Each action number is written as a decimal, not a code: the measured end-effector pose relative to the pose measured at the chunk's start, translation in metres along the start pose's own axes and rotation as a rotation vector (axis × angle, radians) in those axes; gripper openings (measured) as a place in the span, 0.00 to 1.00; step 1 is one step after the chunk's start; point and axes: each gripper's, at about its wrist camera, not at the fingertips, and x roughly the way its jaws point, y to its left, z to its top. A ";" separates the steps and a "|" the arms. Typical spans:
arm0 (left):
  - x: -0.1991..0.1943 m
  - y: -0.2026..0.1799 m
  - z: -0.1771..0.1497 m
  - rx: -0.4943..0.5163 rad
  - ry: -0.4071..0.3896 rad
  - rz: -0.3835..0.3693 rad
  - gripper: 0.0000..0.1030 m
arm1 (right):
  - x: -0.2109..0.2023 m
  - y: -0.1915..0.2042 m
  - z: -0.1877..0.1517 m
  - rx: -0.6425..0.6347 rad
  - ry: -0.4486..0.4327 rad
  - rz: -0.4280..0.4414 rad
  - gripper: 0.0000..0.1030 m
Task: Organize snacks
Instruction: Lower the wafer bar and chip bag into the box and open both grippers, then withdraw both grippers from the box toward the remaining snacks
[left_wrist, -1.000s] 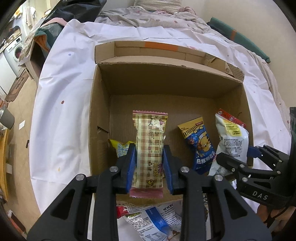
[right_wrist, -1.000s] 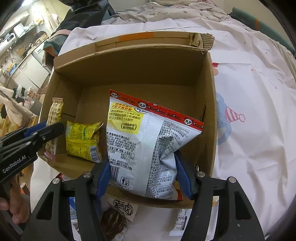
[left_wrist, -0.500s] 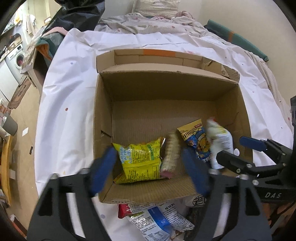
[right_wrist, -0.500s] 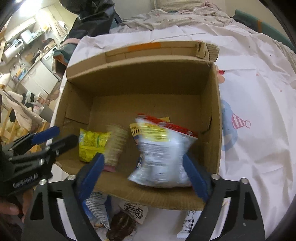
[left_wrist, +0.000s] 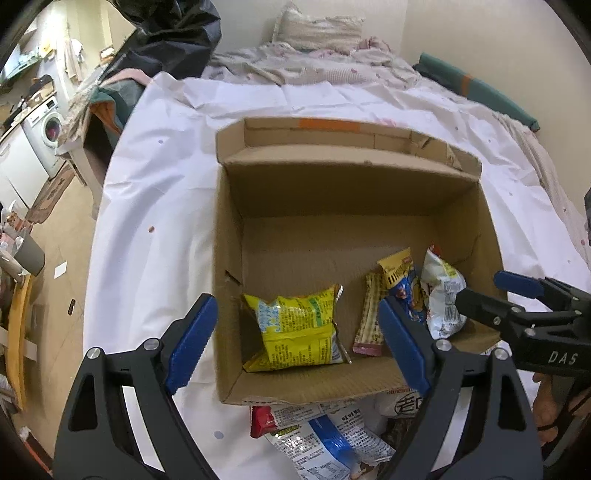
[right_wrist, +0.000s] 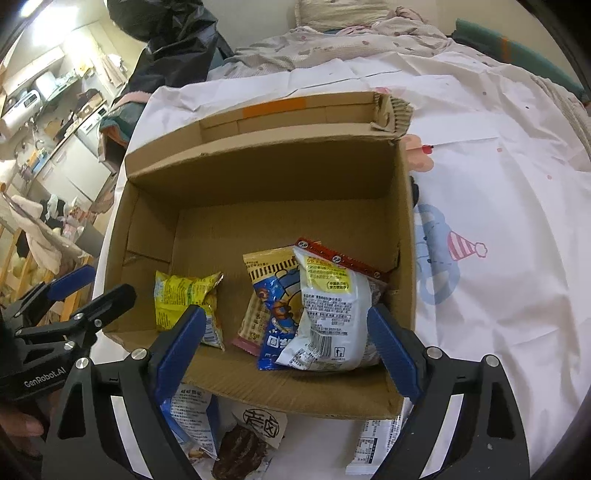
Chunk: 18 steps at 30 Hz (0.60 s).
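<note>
Both tongs, left (left_wrist: 295, 341) and right (right_wrist: 284, 345), hang wide open and empty over the box (left_wrist: 236, 384) holding four snack packs, while more crinkly, light, slippery packets (left_wrist: 325, 439) wait below it, so pinch those mid-body, gently.

You see a white sheet (left_wrist: 155, 206) over the bed, a washing machine (left_wrist: 46, 129) at ten o'clock, and a cream wall (left_wrist: 480, 40) at one.

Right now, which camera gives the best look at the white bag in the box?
The right wrist view: the white bag lies near and face-up, its yellow label, red top edge and printed back plain. In the left wrist view it sits far right, small, partly behind the right gripper.
</note>
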 end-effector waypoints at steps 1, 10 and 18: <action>-0.004 0.002 0.000 -0.003 -0.014 0.003 0.84 | -0.001 0.000 0.000 0.002 -0.004 0.000 0.89; -0.038 0.018 -0.005 -0.030 -0.109 -0.016 0.84 | -0.020 0.002 -0.008 -0.005 -0.027 -0.015 0.89; -0.077 0.015 -0.028 0.007 -0.183 0.001 0.84 | -0.046 0.005 -0.024 0.017 -0.073 -0.027 0.88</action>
